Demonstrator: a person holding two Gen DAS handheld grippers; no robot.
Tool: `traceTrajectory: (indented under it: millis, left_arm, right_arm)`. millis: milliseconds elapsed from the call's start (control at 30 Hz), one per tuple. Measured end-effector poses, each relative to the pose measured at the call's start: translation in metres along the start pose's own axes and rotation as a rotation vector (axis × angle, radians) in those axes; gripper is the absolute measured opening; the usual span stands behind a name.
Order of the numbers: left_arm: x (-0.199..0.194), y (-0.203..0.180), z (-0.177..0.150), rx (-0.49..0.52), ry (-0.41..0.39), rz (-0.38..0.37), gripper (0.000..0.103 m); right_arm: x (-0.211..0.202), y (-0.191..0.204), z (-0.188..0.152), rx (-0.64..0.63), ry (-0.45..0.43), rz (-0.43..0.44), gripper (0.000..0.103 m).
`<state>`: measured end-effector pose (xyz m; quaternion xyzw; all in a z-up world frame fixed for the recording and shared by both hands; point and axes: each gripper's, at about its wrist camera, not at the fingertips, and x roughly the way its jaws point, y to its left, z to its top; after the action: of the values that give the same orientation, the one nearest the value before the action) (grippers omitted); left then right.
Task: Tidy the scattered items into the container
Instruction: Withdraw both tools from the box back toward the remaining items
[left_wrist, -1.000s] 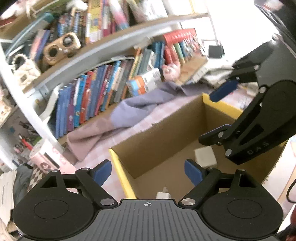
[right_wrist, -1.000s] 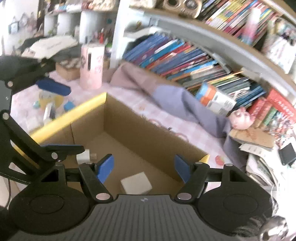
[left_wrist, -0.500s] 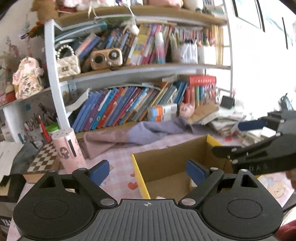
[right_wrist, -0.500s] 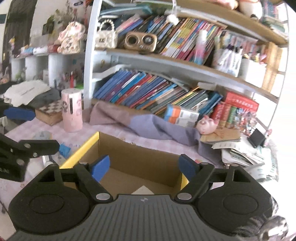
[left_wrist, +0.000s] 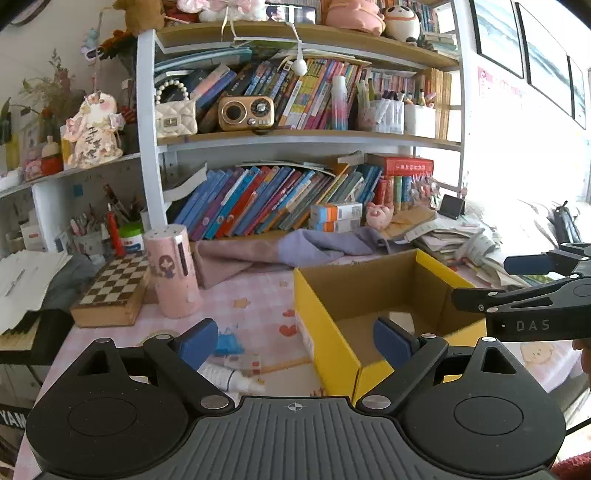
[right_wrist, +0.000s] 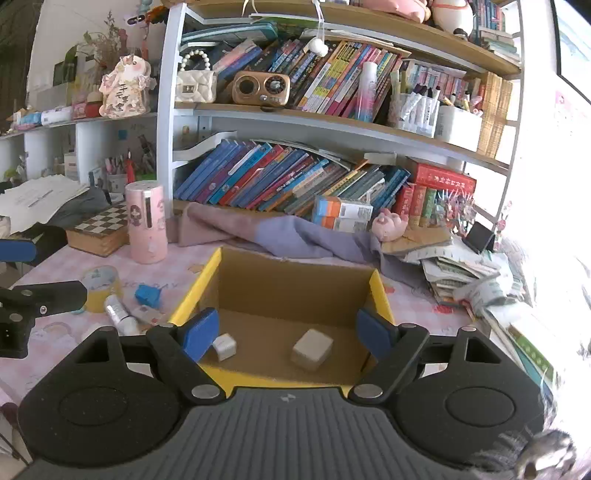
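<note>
With both drops made, the grippers have pulled back from the box (right_wrist: 376, 286).
Left gripper (left_wrist: 295, 341) and right gripper (right_wrist: 290, 332) gape wide, empty; tube (right_wrist: 118, 314), tape roll (right_wrist: 99, 282) and blue piece (right_wrist: 147, 295) wait on the tabletop (right_wrist: 55, 332).

box (right_wrist: 212, 275): yellow outside, plain brown inside
worktop (left_wrist: 255, 306): pink check with small hearts
canister (right_wrist: 144, 223): pale pink, cartoon girl
chessboard case (left_wrist: 114, 282): brown-and-cream squares
tape roll (right_wrist: 99, 284): yellow
cloth (right_wrist: 295, 234): mauve and lilac
</note>
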<state>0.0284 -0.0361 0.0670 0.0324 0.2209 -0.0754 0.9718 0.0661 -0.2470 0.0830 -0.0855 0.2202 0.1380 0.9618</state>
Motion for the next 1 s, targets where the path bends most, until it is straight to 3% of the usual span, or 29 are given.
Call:
traceTrajectory:
  millis: [533, 1000]
  left_arm:
    - [-0.053, 0.032, -0.045, 0.052, 0.061, -0.006, 0.093]
    - [-0.06, 0.044, -0.073, 0.031, 0.114, 0.015, 0.093]
  right_arm:
    - [-0.047, 0.056, -0.053, 0.126, 0.032, -0.089, 0.081]
    - [-0.05, 0.093, -0.072, 0.091, 0.105, -0.029, 0.081]
